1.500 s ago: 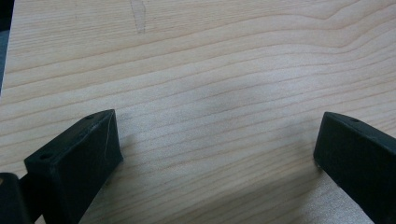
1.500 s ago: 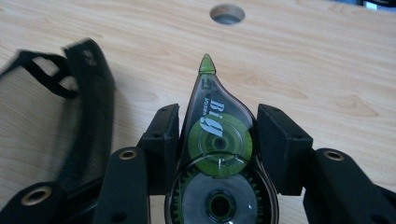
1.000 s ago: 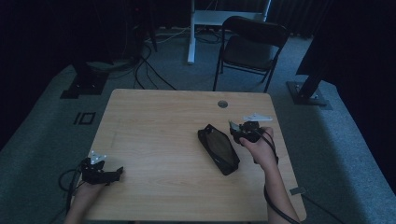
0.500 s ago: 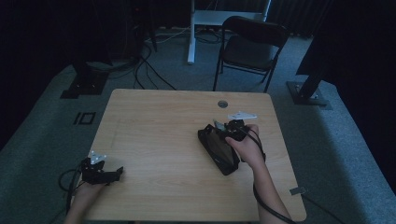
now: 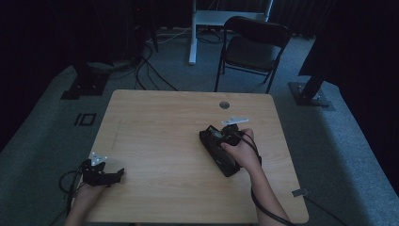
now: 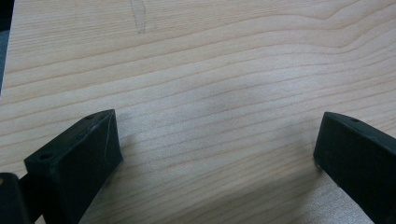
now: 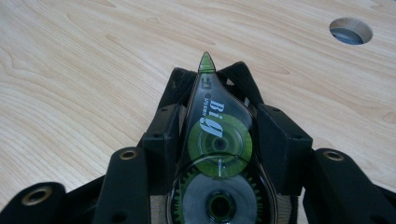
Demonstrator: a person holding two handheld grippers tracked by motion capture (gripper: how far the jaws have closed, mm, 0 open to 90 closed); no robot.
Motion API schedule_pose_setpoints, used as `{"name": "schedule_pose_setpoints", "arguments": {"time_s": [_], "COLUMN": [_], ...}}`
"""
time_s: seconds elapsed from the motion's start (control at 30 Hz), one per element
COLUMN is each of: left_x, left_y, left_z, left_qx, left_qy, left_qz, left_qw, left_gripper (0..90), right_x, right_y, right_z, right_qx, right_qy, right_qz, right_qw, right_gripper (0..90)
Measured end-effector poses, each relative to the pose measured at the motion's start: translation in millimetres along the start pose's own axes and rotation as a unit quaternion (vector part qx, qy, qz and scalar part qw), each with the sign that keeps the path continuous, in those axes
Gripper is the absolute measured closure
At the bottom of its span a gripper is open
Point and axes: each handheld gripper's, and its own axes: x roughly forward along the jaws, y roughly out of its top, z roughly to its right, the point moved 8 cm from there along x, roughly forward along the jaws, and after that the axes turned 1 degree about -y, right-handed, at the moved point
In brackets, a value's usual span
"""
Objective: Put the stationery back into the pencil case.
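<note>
Right tongs (image 7: 219, 135) clamped partway closed on a clear teardrop-shaped plastic correction-tape dispenser with green reels (image 7: 217, 154), its green tip pointing out ahead. In the high view these tongs (image 5: 225, 135) sit over the far end of a black oblong pouch (image 5: 221, 155), near the right edge of the light wood-grain surface (image 5: 160, 127).

Left tongs (image 6: 215, 149) wide open, nothing between them, at the near left corner.

Risks, as judged:
- Smooth, curved shell: could pivot or squirt forward out of the pads.
- Tip could snag on the pouch edge.
- Pouch is loose; a nudge could slide it rightward.
</note>
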Motion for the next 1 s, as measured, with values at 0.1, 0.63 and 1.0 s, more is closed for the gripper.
{"name": "schedule_pose_setpoints", "arguments": {"time_s": [0.1, 0.63, 1.0], "left_x": [0.0, 0.0, 0.0], "left_y": [0.0, 0.0, 0.0], "left_z": [0.0, 0.0, 0.0], "left_qx": [0.000, 0.000, 0.000], "left_qy": [0.000, 0.000, 0.000], "left_qz": [0.000, 0.000, 0.000], "left_qw": [1.0000, 1.0000, 1.0000], "left_gripper": [0.7, 0.7, 0.7], "right_x": [3.9, 23.7, 37.3], "right_y": [-2.8, -13.6, -19.3], "right_z": [-0.4, 1.3, 3.0], "right_qx": [-0.001, 0.001, 0.006], "right_qy": [-0.001, -0.005, -0.015], "right_qz": [-0.007, -0.093, -0.137], "right_qw": [1.0000, 0.9957, 0.9905], "right_gripper": [50.9, 51.0, 50.9]}}
